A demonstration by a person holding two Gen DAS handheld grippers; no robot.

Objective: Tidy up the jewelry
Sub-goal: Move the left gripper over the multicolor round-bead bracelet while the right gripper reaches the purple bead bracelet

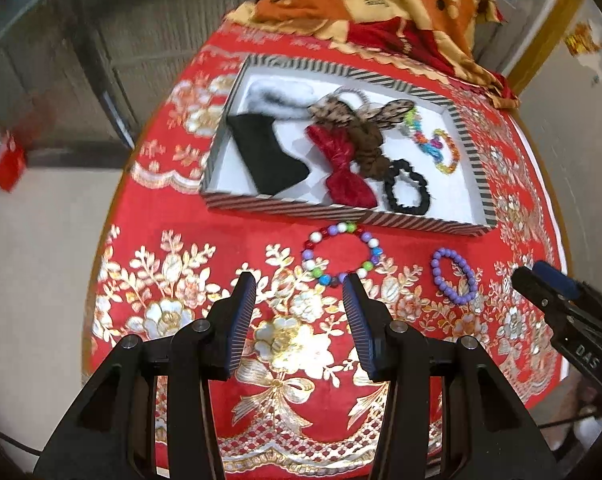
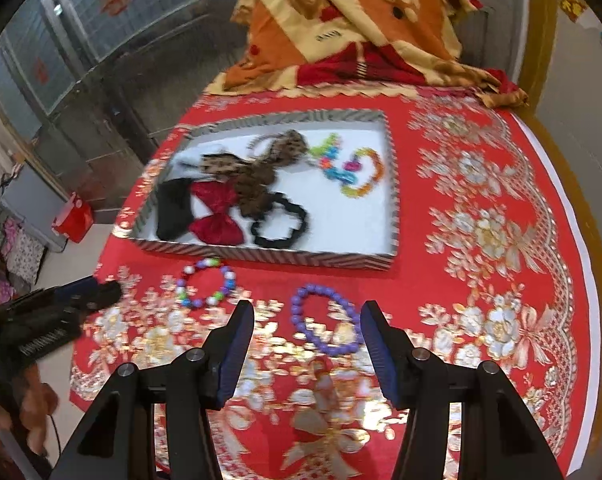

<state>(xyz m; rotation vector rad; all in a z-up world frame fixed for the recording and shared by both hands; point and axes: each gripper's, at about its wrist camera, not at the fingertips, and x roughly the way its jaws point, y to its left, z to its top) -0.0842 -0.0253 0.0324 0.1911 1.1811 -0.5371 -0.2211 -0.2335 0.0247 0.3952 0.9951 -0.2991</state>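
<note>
With both grippers spread and empty, I'd drop my right gripper (image 2: 307, 312) onto the purple bracelet (image 2: 326, 320), pinching one bead strand, not the ring. Multicolour bracelet (image 1: 342, 253) lies just ahead of my left gripper (image 1: 299, 286), beside the striped tray (image 1: 341, 213).

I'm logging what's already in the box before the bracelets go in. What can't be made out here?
- White fluffy item: partly covered by the black cloth in the left view, nearly hidden in the right.
- Colourful bead pieces: smeared by motion blur, right view.
- Right gripper: cut off by the left view's edge.
</note>
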